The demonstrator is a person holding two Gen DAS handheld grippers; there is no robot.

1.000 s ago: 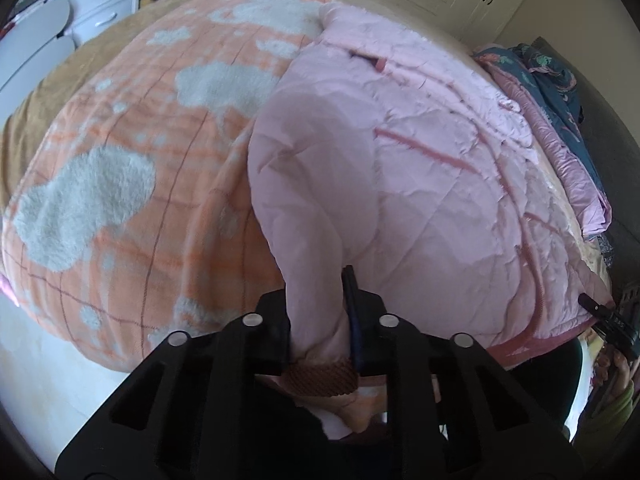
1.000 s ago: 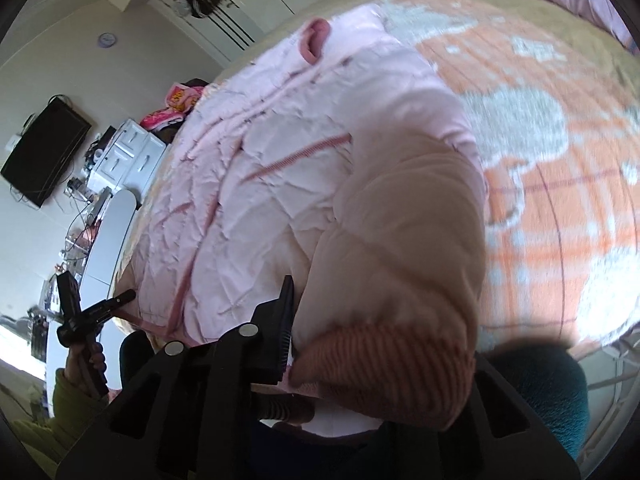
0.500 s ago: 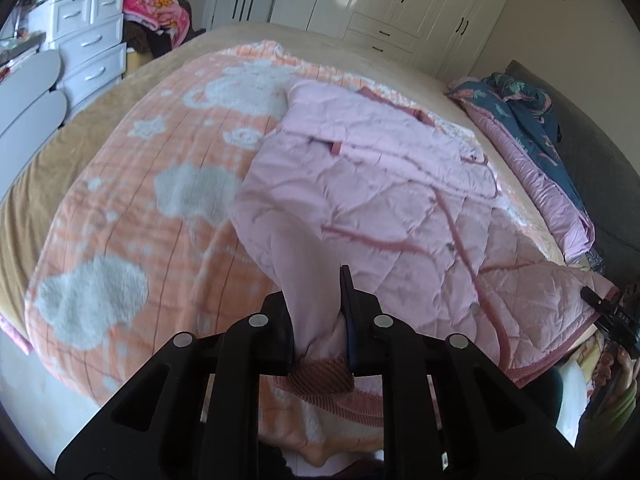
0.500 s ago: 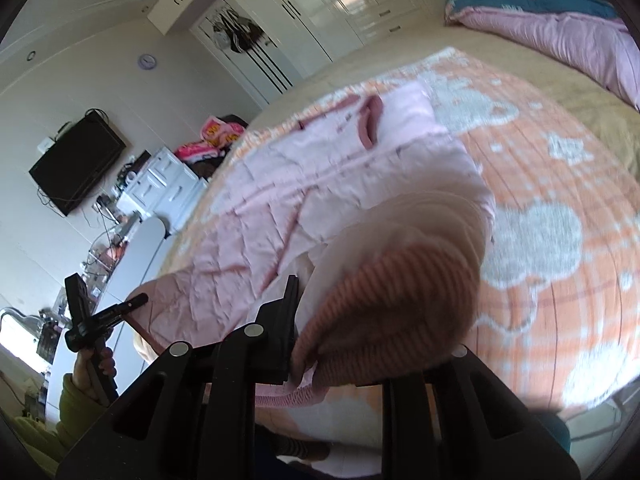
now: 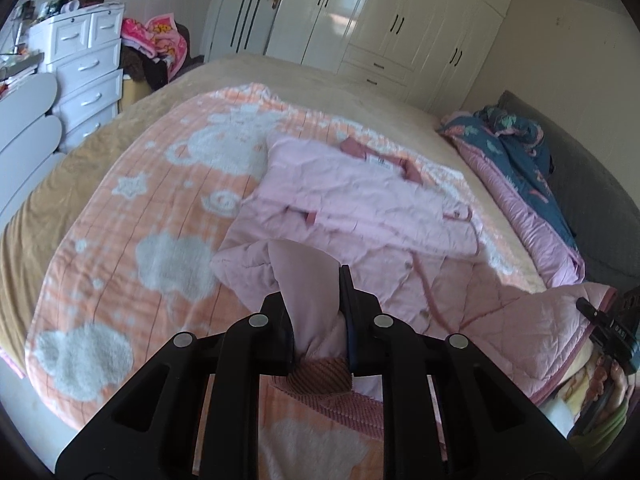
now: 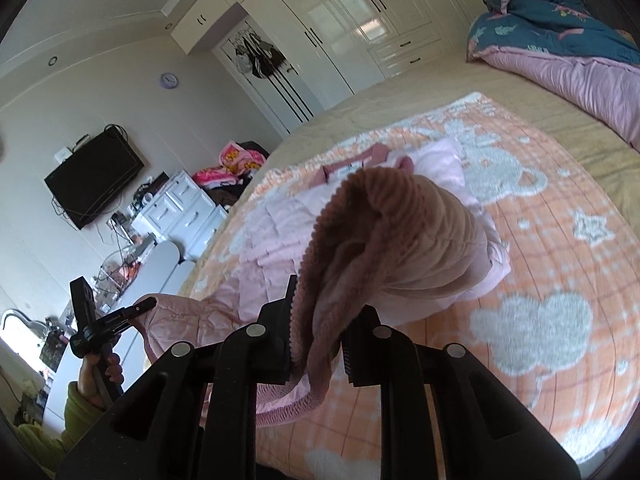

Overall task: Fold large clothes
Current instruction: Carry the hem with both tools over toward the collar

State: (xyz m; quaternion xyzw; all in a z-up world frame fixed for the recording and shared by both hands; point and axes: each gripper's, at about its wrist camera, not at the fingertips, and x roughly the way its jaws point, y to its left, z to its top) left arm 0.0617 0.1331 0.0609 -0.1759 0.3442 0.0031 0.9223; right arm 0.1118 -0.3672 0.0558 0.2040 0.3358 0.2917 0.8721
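Two grippers: both raised over the near edge of the bed, each clamped on part of one pink garment.
Bed (image 5: 48,216): tan sheet, mostly covered by an orange checked blanket (image 5: 120,248) with white cloud and star shapes.
Bedding pile: a dark blue patterned quilt with pink lining (image 5: 516,168), heaped along the bed's edge at 2 o'clock in the left wrist view.
Room: white wardrobes (image 5: 392,28) on the far wall at 12 o'clock; a white chest of drawers (image 5: 86,68) at 10 o'clock with bright pink cloth (image 5: 158,38) heaped just beside it.
Wall: a black television (image 6: 94,176) at 9 o'clock in the right wrist view, a small round clock (image 6: 169,80) above it towards 11 o'clock.
Pink quilted jacket (image 5: 360,216): spread over the blanket's middle, collar at the far end, near end lifted off the bed.
Left gripper (image 5: 316,320): fingers pressed together on a fold of the jacket's pale sleeve; the ribbed dusty-pink cuff (image 5: 320,376) hangs just below them at 6 o'clock.
Right gripper (image 6: 316,340): fingers pinching the other ribbed cuff (image 6: 360,216); the sleeve bulges up from between them towards 12 o'clock, hiding much of the jacket behind.
Person: a hand (image 6: 100,376) in a yellow-green sleeve grips the left gripper's handle at 8 o'clock in the right wrist view.
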